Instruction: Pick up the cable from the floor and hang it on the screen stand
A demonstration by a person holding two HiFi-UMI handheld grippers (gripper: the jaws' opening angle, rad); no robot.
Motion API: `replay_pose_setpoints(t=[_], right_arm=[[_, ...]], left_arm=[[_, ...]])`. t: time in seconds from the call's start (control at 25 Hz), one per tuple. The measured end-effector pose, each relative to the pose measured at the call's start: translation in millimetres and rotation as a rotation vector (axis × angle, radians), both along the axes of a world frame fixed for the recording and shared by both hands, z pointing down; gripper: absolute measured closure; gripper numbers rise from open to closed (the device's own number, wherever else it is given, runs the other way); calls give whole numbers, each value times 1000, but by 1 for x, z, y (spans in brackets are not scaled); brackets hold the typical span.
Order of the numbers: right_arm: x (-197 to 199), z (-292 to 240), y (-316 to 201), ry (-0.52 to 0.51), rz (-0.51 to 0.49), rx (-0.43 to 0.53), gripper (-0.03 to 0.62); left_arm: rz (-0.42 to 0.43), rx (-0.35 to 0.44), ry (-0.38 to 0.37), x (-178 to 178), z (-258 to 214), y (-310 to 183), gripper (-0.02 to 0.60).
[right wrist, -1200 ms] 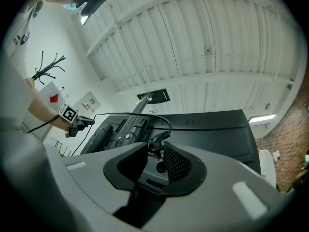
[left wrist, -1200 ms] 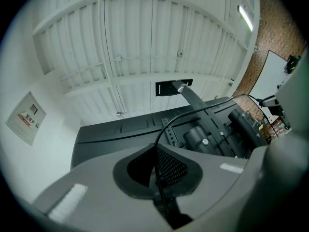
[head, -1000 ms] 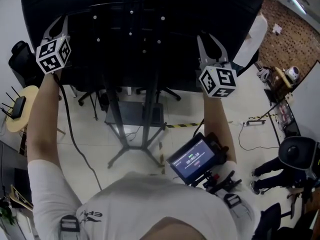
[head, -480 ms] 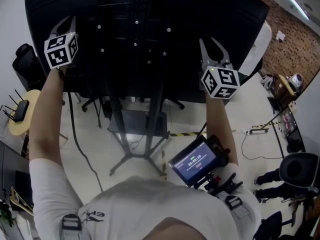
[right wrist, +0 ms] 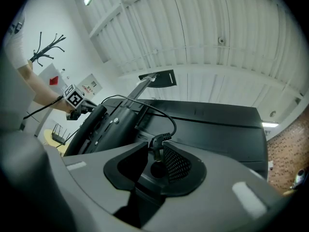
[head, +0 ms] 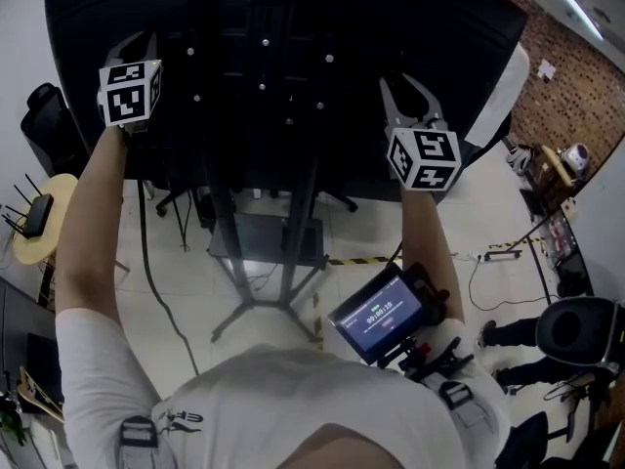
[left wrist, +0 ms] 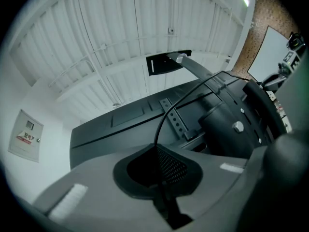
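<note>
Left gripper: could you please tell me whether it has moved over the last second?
Yes: the left gripper has shifted rightward in the head view, closer to the screen stand.

Black: cable [head: 148,262], screen stand [head: 296,262], screen back [head: 391,18]. Black-white square markers on left gripper [head: 137,41] and right gripper [head: 407,91] cubes. White tiled floor [head: 366,228], yellow-black striped tape [head: 356,259], red-brown brick wall [head: 576,96].

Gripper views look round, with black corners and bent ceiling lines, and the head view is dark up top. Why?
Left gripper view and right gripper view: wide-angle lenses bow the ceiling ribs and blacken the corners; the near grey foreground is soft. Head view: the black back of the screen swallows detail against the bright floor.
</note>
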State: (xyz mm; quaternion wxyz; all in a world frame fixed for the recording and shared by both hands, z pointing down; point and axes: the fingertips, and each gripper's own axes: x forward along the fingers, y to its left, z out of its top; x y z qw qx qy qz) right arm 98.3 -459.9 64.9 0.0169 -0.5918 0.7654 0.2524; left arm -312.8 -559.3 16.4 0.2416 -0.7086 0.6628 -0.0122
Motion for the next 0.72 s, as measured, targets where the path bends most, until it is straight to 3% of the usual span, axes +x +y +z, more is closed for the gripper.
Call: replay_pose_setpoints(t=[0.44,0.72], right_arm=[[-25,16,2,69,-53,-53,488],[-44,26,9,98,-111,-64,490]], left_arm=[[-76,-22,-155,10,8,4,574],[-151,-49,-164,-8,21,2,572]])
